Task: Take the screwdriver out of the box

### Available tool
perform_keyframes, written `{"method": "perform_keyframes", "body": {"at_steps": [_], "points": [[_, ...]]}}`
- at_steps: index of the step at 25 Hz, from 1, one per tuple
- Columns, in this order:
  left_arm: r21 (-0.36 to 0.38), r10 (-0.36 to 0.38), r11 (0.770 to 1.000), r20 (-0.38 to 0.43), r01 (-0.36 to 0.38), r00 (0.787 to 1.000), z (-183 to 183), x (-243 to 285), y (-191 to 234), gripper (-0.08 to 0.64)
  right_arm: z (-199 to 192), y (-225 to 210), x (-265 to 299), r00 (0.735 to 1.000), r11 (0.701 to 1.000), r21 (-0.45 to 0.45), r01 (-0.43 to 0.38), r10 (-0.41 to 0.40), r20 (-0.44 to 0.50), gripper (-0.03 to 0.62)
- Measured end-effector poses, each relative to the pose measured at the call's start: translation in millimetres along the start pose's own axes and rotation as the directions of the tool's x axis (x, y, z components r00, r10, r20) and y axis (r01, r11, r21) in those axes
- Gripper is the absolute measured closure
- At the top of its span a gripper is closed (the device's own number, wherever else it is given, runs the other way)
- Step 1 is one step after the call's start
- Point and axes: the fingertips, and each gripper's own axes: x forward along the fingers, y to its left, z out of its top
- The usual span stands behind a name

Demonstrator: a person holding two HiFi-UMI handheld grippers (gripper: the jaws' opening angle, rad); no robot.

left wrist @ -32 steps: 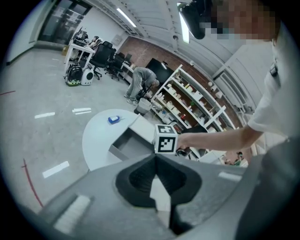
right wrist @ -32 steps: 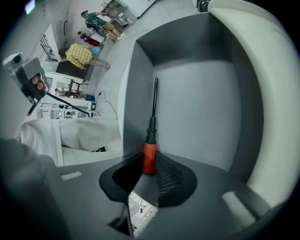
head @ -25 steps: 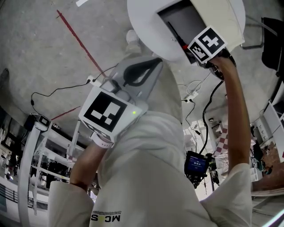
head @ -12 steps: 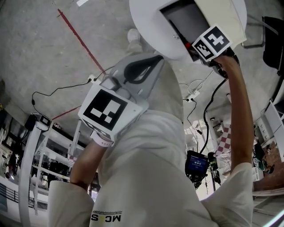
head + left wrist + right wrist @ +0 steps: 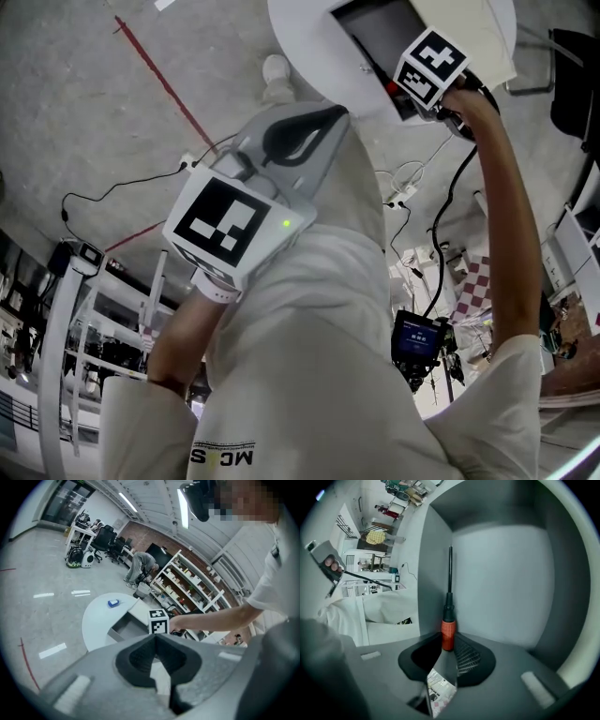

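Observation:
A screwdriver (image 5: 448, 620) with an orange handle and a black shaft lies in the grey box (image 5: 501, 583), along its left wall. My right gripper (image 5: 446, 645) reaches down into the box. The end of the orange handle sits between its fingertips, and the jaws are opening around it. In the head view its marker cube (image 5: 429, 66) stands over the box (image 5: 373, 28) on the round white table (image 5: 309, 56). My left gripper (image 5: 156, 637) hangs back from the table in the air, shut with nothing in it.
A small blue object (image 5: 114, 603) lies on the far side of the white table (image 5: 101, 616). Shelves, desks and chairs line the room behind. Black cables and a red line run over the concrete floor (image 5: 112, 103).
The right gripper's marker cube has tipped and shifted slightly over the box. The left gripper holds the same place.

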Motion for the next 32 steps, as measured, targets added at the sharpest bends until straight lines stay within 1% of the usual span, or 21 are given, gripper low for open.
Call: {"method": "perform_keyframes", "body": {"at_steps": [4,12,16,19,22,27,29,32], "points": [[0.004,0.001,1.000,0.013,-0.001,1.000,-0.1,-1.5,0.4,0.560,0.2,2.7,0.6,1.000,1.000,-0.024,0.004,-0.004,0.016,0.523],[-0.002,0.006,1.000,0.022,-0.006,1.000,3.5,-1.7,-1.2,0.560,-7.1,-2.1,-7.8,0.997,1.000,0.018,0.014,-0.015,0.071,0.531],[0.010,0.000,1.000,0.019,0.000,1.000,3.7,-1.5,-1.6,0.560,-9.9,-3.0,-17.6,0.994,0.998,0.032,0.047,-0.050,0.099,0.531],[0.028,-0.012,1.000,0.017,0.012,1.000,6.3,-1.7,-3.7,0.560,-9.9,-3.2,-29.5,0.986,0.996,0.057,0.068,-0.076,0.148,0.531],[0.048,-0.020,0.999,0.015,0.019,1.000,10.8,-2.6,-6.8,0.560,-8.0,0.1,-46.9,0.969,0.993,0.094,0.071,-0.091,0.228,0.531],[0.084,-0.028,0.996,0.007,0.028,1.000,15.5,-6.0,-12.9,0.560,-7.7,12.1,-69.9,0.931,0.987,0.149,0.061,-0.110,0.349,0.531],[0.099,-0.030,0.995,0.010,0.029,1.000,20.6,-14.4,-17.9,0.560,-5.6,24.6,-83.3,0.906,0.985,0.164,0.056,-0.119,0.406,0.531],[0.128,-0.034,0.991,0.016,0.032,0.999,28.2,-29.9,-27.7,0.560,-4.7,45.4,-104.8,0.859,0.981,0.185,0.059,-0.144,0.491,0.531]]}}
